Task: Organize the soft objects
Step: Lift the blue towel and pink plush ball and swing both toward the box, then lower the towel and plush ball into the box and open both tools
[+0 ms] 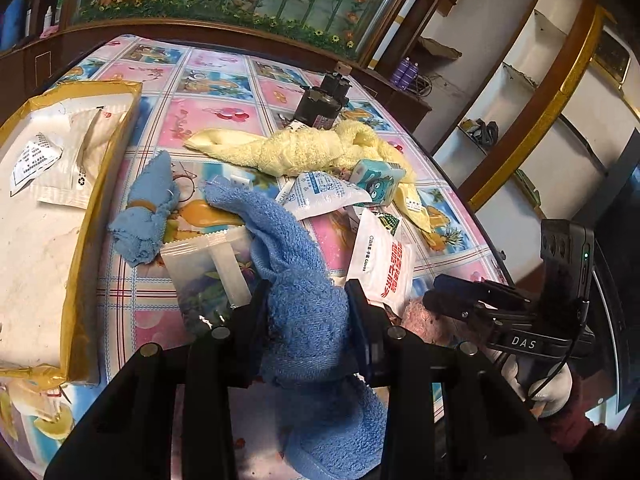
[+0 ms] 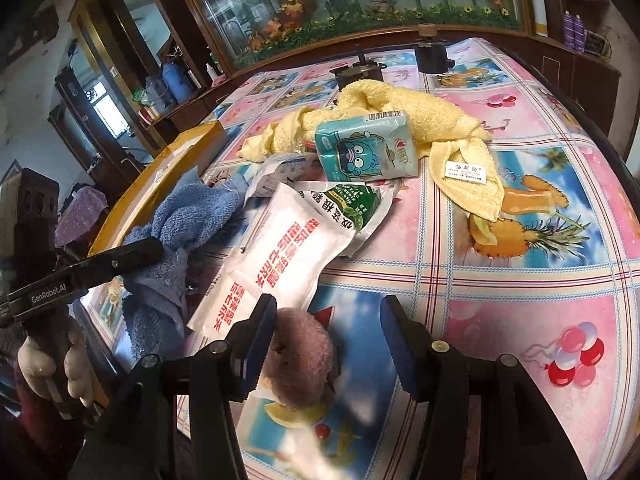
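Left wrist view: my left hand-held gripper pinches the blue towel for lifting toward the box; my right hand-held gripper, jaws wide, straddles the pink plush.

Worktop right half bare, open passage. Centre blocked: yellow towel, tissue pack, white pouches. Cardboard box walls left side.
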`<state>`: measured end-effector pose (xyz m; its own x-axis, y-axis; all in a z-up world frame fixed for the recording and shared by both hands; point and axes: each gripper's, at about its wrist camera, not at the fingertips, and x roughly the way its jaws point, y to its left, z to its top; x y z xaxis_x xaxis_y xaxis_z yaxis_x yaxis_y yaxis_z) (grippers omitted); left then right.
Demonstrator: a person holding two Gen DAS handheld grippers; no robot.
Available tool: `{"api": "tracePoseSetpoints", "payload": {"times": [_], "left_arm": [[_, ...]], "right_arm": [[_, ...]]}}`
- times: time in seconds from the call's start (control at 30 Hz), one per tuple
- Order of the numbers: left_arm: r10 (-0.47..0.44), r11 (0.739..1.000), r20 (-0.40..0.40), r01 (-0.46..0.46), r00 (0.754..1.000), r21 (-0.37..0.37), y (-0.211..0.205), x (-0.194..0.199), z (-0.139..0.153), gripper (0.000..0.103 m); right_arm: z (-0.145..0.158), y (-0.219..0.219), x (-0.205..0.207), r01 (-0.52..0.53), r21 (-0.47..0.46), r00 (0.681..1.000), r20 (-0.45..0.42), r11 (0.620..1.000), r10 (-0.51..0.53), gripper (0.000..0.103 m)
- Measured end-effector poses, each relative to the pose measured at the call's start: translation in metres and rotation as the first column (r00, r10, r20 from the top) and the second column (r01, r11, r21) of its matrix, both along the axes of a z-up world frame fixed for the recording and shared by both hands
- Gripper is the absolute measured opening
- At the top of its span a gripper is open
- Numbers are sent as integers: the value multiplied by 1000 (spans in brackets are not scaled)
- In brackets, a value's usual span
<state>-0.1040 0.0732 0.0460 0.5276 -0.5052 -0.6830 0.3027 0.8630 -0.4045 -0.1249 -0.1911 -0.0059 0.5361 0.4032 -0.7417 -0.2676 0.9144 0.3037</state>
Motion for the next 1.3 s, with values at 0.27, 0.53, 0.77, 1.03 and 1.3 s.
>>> {"api": "tracePoseSetpoints", "payload": {"times": [0.27, 0.53, 0.77, 1.03, 1.3], "left_arm": [[12, 996, 16, -10, 1000, -92, 17, -9, 13, 34], [70, 983, 53, -60, 996, -176, 62, -17, 44, 34], [189, 968, 118, -164, 975, -192, 128, -3, 83, 34], [303, 940, 76, -285, 950, -187, 189, 55, 75, 34], [360, 930, 17, -357, 933, -91, 214, 124, 47, 34]], "right_arm": [[-7, 19, -11, -59, -28, 998, -9, 998, 59, 31], [43, 23, -35, -69, -69, 991, 106, 995, 76, 25], [96, 54, -5, -164, 27, 974, 160, 986, 158, 25], [112, 157, 63, -305, 66, 945, 148, 950, 293, 25], [90, 253, 148, -330, 64, 943, 69, 942, 325, 26]]}}
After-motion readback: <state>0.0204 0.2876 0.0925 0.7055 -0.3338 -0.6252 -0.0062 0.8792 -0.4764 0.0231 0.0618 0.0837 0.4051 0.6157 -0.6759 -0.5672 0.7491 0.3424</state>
